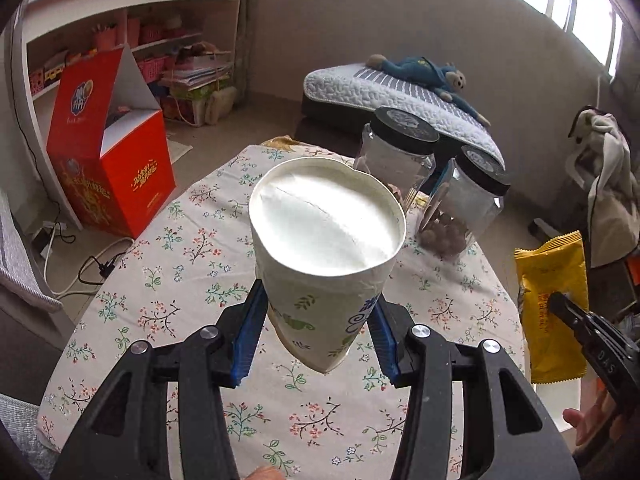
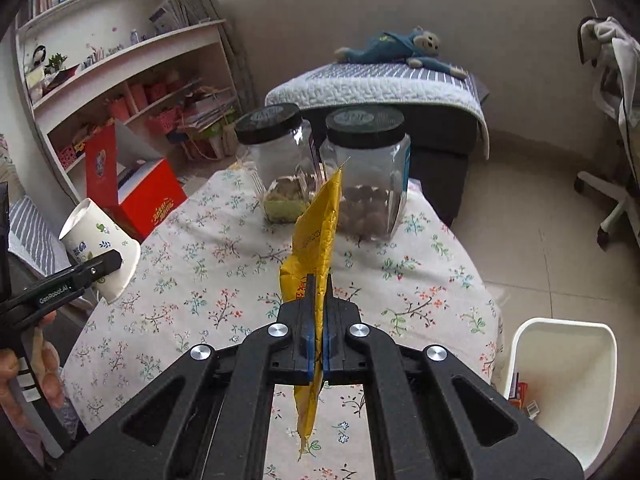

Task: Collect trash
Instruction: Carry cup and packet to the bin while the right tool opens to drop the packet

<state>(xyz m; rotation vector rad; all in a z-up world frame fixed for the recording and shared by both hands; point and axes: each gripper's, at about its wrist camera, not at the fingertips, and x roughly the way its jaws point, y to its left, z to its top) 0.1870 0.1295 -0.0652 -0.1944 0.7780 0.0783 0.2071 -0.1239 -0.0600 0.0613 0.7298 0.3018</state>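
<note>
- Left wrist view: left hand-held gripper clamps a paper cup, lifted above the floral worktop.
- Right hand-held gripper is clenched on a yellow wrapper, near a white bin.

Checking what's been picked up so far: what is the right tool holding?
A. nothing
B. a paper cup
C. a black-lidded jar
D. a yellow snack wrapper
D: the right tool is shut on the yellow snack wrapper; the paper cup sits in the left tool.
</note>
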